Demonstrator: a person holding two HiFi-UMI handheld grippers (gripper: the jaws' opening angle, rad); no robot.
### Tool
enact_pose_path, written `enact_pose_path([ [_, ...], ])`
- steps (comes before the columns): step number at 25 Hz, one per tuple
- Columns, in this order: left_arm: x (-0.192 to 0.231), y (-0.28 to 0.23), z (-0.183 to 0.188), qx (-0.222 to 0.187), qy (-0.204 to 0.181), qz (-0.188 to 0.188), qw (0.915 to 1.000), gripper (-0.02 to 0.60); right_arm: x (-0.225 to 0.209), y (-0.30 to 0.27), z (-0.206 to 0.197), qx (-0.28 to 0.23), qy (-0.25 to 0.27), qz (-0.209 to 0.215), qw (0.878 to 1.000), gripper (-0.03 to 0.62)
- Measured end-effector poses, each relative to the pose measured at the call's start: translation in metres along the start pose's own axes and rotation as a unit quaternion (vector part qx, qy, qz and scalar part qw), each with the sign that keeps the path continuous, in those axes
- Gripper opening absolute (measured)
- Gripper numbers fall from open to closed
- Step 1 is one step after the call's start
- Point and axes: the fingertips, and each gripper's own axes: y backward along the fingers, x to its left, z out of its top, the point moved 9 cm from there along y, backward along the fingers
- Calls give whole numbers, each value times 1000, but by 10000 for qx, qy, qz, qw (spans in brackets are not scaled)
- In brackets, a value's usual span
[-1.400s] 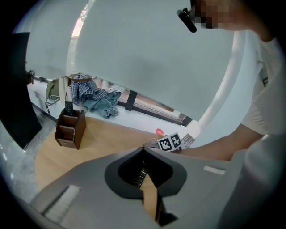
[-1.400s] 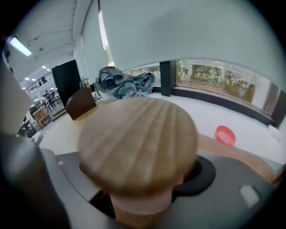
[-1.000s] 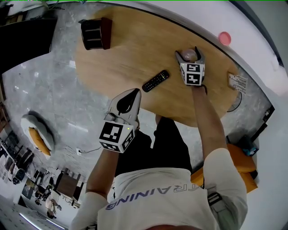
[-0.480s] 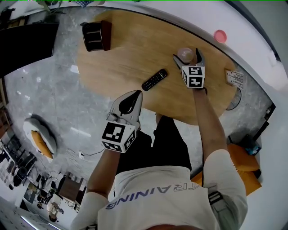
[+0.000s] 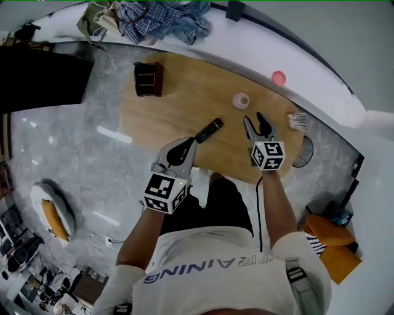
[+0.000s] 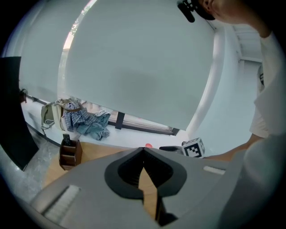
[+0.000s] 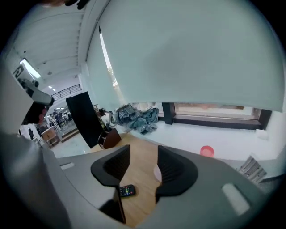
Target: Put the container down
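1. Right gripper (image 5: pixel 253 118), in the person's right hand, is held over the near part of the table with its dark jaws partly apart. They have just been closing, and we see nothing between them but bare wood.
2. Left gripper (image 5: pixel 184 145) hovers at the table's near side, jaws together at the tips and empty.
3. Just beyond the right gripper's tips, and apart from them, the small pale pink round container (image 5: pixel 241 100) stands upright on the oval light-wood table (image 5: pixel 184 92). In the right gripper view it peeks out from behind one jaw. By our reading the container is already down and the task is as good as done.
4. We judge the container light and rigid, with a smooth rounded wall that could slip between the pads. Whether it is plastic or glass we cannot tell. The sound place to take it would be across its middle, one pad on each side, with a modest squeeze.
5. A slim black remote control (image 5: pixel 209 130) lies left of the container, between the two grippers. A dark brown wooden desk organiser (image 5: pixel 148 79) stands at the table's far left end.
6. Beyond the table, a small pink disc (image 5: pixel 279 77) sits on the white ledge (image 5: pixel 246 52), and a heap of checked and blue clothes (image 5: pixel 157 18) lies further left.
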Motion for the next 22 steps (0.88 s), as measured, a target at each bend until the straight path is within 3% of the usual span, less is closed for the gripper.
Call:
enact_pose_path([
  [4,-10,29,29,-249,-265,-175,9992,-2,31,57,42,-529,-4,-120,9985,91],
  [7,-19,51,55,-579,-424,-257,9971,-2,51,100,78,-925,35,-275,9953,29],
  [12,-33,90,97,-1239,-466,-488,9900,-2,88,167,140,-1373,-16,-319,9900,17],
  [22,-76,142,151,-1891,-921,-1083,9716,-2,143,293,239,-2269,429,-573,9713,15],
])
